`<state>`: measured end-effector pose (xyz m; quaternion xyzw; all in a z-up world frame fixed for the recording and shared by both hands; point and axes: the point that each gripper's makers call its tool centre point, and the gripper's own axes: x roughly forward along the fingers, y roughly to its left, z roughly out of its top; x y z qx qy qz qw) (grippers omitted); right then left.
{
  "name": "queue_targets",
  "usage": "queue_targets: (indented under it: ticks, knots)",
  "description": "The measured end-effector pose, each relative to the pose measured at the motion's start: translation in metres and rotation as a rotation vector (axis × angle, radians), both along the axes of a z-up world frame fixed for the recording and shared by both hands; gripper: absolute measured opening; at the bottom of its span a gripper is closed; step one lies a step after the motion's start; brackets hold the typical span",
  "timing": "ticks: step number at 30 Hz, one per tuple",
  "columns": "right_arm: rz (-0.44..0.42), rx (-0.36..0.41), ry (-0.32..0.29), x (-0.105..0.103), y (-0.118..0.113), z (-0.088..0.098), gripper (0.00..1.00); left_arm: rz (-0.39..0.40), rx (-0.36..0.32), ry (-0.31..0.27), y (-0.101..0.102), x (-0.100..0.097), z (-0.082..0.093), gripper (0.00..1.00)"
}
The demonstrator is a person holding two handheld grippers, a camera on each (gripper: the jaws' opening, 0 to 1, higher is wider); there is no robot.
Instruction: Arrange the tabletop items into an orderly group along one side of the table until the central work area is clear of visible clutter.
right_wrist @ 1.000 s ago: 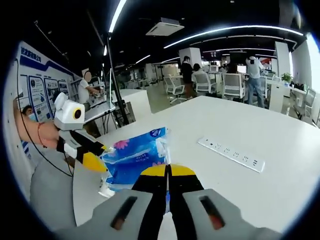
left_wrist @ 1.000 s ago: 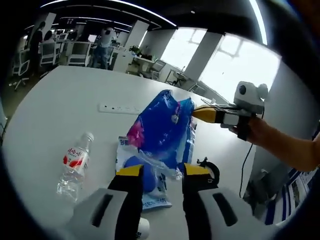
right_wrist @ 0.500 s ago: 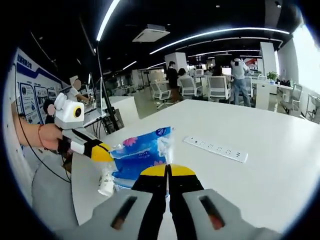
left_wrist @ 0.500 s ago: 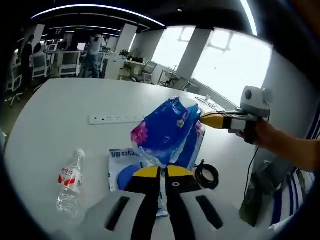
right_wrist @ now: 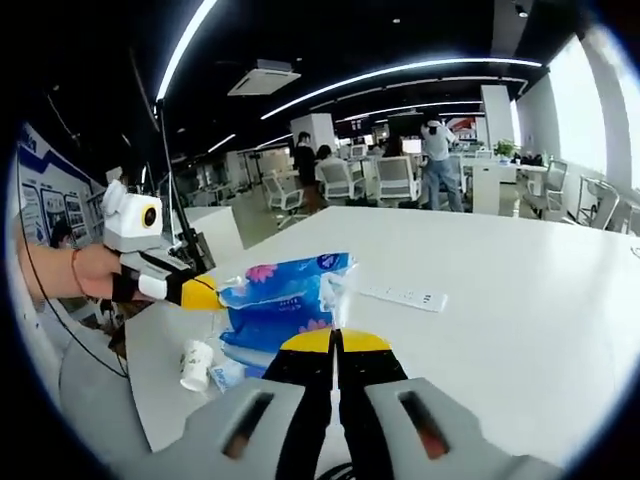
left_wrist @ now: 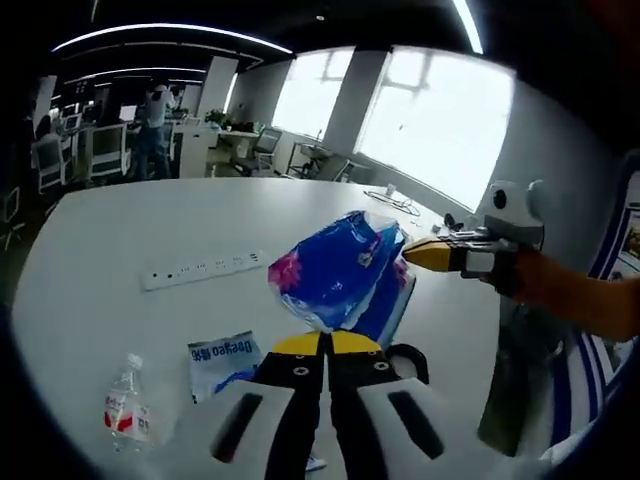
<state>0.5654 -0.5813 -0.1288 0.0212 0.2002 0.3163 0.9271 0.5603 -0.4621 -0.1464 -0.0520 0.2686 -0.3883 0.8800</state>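
Note:
A blue tissue pack (left_wrist: 340,272) hangs above the white table (left_wrist: 110,240), held from two sides. In the left gripper view my left gripper (left_wrist: 325,345) is shut on the pack's near lower edge. The right gripper (left_wrist: 432,255) comes in from the right, its yellow tips pinching the pack's far corner. The right gripper view shows the same pack (right_wrist: 280,300) just beyond my shut right gripper (right_wrist: 336,340), with the left gripper (right_wrist: 197,293) clamped on its left end. A clear water bottle (left_wrist: 125,410) and a white-and-blue packet (left_wrist: 222,358) lie on the table below.
A white power strip (left_wrist: 200,270) lies across the table's middle, also seen as the strip (right_wrist: 395,295) behind the pack. A black cable coil (left_wrist: 408,362) sits near my left jaws. A paper cup (right_wrist: 196,364) stands by the table edge. Office chairs and people fill the background.
My left gripper has gone from open to shut on the tissue pack. The pack has risen off the table between both grippers, and both views have swung upward.

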Motion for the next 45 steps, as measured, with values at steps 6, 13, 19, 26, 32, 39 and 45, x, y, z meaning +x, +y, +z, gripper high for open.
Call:
queue_targets:
  ticks: [6,13,19,26,32,39,45]
  knots:
    - [-0.093,0.017,0.011,0.0,-0.033,-0.004,0.0,-0.064,0.012,-0.004,-0.032,0.01,-0.003,0.0]
    - [-0.158,0.006,0.028,0.002,-0.062,-0.016,0.0,-0.105,0.017,0.017,-0.063,0.016,-0.016,0.0]
    - [-0.206,0.0,0.039,0.005,-0.087,-0.024,0.0,-0.14,0.032,0.023,-0.088,0.021,-0.024,0.0]
    - [-0.245,-0.017,0.061,0.009,-0.115,-0.041,0.0,-0.194,0.061,0.03,-0.118,0.028,-0.042,0.0]
    - [-0.282,-0.006,0.097,0.013,-0.138,-0.06,0.0,-0.213,0.07,0.063,-0.138,0.032,-0.059,0.0]
    - [-0.297,-0.03,0.139,0.016,-0.153,-0.087,0.0,-0.218,0.081,0.106,-0.158,0.037,-0.087,0.0]
    - [-0.304,-0.036,0.183,0.02,-0.163,-0.113,0.0,-0.217,0.101,0.146,-0.167,0.042,-0.111,0.0]
